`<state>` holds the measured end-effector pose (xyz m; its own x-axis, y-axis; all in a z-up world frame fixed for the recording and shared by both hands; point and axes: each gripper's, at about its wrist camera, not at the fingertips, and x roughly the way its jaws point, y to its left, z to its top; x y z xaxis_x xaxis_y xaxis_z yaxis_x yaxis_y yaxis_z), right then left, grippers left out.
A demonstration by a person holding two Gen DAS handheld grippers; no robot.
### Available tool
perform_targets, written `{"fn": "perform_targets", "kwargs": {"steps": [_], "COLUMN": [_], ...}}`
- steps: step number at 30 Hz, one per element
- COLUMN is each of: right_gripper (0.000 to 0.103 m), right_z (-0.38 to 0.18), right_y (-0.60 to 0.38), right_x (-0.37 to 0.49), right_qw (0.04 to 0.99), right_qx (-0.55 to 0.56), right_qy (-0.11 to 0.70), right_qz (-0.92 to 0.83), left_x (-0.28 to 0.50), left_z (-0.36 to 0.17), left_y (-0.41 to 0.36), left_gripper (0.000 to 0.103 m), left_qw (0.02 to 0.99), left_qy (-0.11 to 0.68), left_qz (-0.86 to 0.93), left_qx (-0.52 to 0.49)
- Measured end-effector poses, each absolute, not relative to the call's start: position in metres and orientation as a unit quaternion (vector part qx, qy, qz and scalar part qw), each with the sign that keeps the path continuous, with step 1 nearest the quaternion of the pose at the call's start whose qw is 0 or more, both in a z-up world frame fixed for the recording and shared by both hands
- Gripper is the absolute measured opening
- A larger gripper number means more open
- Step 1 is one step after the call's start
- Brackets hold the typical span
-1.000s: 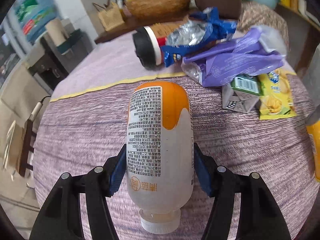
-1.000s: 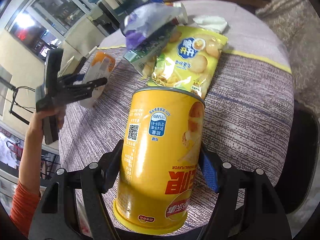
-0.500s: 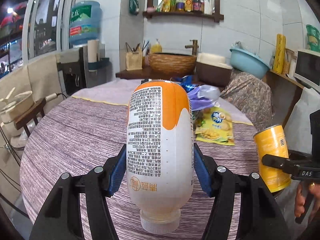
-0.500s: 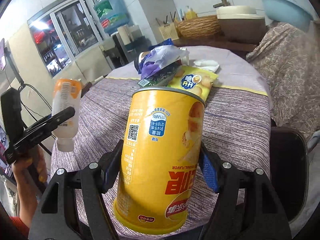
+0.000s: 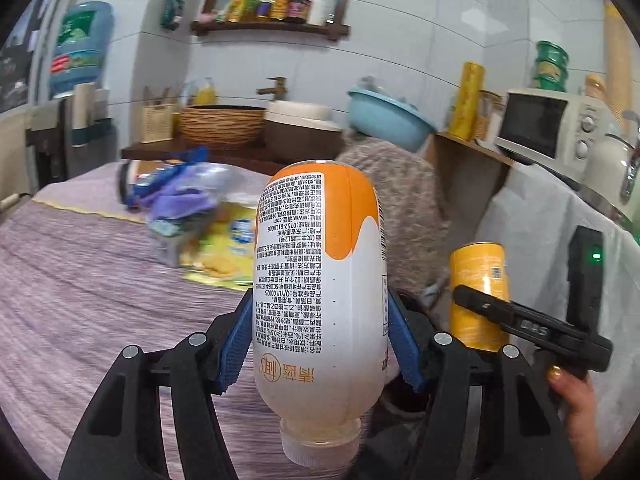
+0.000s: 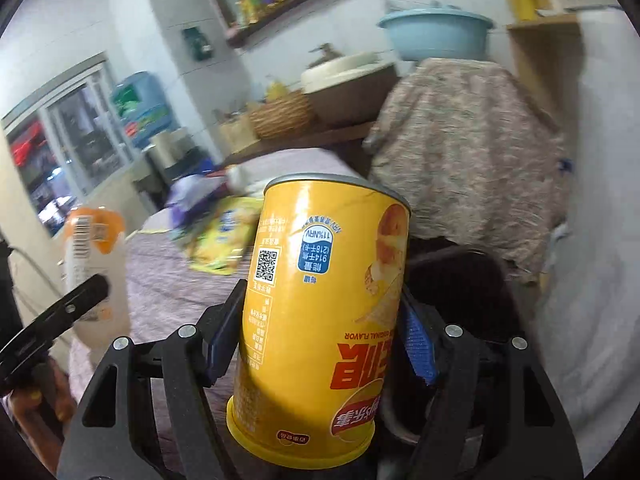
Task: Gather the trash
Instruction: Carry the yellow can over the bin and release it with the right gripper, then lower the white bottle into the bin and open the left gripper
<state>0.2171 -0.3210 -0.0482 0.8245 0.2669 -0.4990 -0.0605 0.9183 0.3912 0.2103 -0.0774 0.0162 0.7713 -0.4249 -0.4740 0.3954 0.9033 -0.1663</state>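
Carrying trash off the bench [image 5: 80, 300]: left gripper [image 5: 320, 344] clamps a drink bottle [image 5: 320, 280], right gripper [image 6: 320, 344] a chip can [image 6: 320, 312]; next, probably release both over the dark bin [image 6: 472, 280].

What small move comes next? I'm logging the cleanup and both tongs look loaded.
Probably carry both loads on to the dark round bin beyond the table edge before letting go. The left tongs clamp the white-and-orange plastic bottle, the right tongs clamp the yellow crisp canister, and neither is clearly over the opening.
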Motion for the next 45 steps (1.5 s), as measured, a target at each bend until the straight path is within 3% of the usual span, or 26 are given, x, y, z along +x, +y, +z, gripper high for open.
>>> {"fn": "perform_targets", "kwargs": {"steps": [15, 24, 28, 39, 45], "right_gripper": [0.07, 0.071, 0.077, 0.078, 0.081], "right_z": [-0.203, -0.257, -0.252, -0.187, -0.172], "right_y": [-0.37, -0.379, -0.383, -0.404, -0.421], "right_x": [0.304, 0.321, 0.316, 0.241, 0.195], "right_qw": [0.869, 0.832, 0.837, 0.89, 0.89], "right_qx": [0.157, 0.144, 0.146, 0.111, 0.089], "right_qy": [0.47, 0.535, 0.525, 0.426, 0.41], "right_qz": [-0.016, -0.037, -0.043, -0.119, -0.177], "left_x": [0.212, 0.22, 0.224, 0.248, 0.27], "left_z": [-0.013, -0.038, -0.047, -0.08, -0.109], "left_y": [-0.18, -0.2, -0.204, -0.244, -0.273], "left_gripper": [0.061, 0.061, 0.061, 0.061, 0.061], "left_qw": [0.906, 0.893, 0.89, 0.862, 0.847], "left_qy": [0.285, 0.312, 0.32, 0.366, 0.404], "left_qz": [-0.312, -0.324, -0.321, -0.347, -0.34], "left_qx": [0.016, 0.033, 0.039, 0.055, 0.068]}}
